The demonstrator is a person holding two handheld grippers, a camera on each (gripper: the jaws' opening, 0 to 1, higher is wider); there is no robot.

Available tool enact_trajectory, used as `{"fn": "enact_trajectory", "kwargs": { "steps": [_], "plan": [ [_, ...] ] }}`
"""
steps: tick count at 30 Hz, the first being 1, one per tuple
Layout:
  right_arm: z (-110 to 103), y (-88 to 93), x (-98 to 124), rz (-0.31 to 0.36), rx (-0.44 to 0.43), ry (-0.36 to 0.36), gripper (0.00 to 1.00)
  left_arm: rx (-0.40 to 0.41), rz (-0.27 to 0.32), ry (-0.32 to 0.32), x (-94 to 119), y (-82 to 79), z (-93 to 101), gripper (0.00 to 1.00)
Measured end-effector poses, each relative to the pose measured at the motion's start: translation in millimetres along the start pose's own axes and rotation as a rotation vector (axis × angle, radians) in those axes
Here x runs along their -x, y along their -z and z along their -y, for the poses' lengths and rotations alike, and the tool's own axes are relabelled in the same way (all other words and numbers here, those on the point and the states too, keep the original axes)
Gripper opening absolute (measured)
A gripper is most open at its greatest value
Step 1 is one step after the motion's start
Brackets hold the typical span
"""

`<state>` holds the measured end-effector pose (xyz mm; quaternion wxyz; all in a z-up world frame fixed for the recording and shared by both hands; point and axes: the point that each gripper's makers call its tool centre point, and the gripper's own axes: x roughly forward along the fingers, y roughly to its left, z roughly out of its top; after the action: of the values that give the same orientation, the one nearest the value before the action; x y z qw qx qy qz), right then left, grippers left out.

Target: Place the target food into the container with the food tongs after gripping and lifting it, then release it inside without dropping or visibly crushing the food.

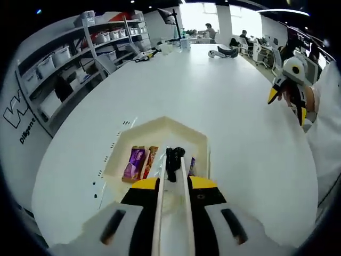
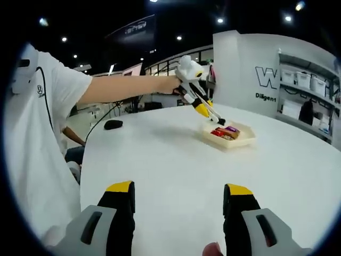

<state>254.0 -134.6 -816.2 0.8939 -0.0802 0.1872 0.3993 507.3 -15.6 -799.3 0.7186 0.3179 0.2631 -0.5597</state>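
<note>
Left gripper (image 1: 173,184) jaws pinch the tongs (image 1: 174,186) near shut; their black tips sit over the tray (image 1: 160,128), nothing visible between them. Right gripper (image 2: 178,205) wide, empty, hovering well off. Snack packs (image 1: 139,162) lie flat in the tray, long axes running away from the camera. Looks like release done or grip pending; can't tell which.

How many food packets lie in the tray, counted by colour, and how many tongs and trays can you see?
Purple packets: 1
Orange-red packets: 1
Packets partly hidden beside the tongs, colour unclear: 1
Tongs, held shut in the left claw: 1
Trays: 1
Total: 5
</note>
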Motion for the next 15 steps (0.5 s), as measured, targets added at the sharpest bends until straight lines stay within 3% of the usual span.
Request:
{"fn": "enact_trajectory", "kwargs": {
  "steps": [15],
  "plan": [
    [4,2.5,0,-0.009,-0.005,0.01,0.65,0.009,-0.034,-0.056,-20,3.2,-26.9,0.18]
  ]
}}
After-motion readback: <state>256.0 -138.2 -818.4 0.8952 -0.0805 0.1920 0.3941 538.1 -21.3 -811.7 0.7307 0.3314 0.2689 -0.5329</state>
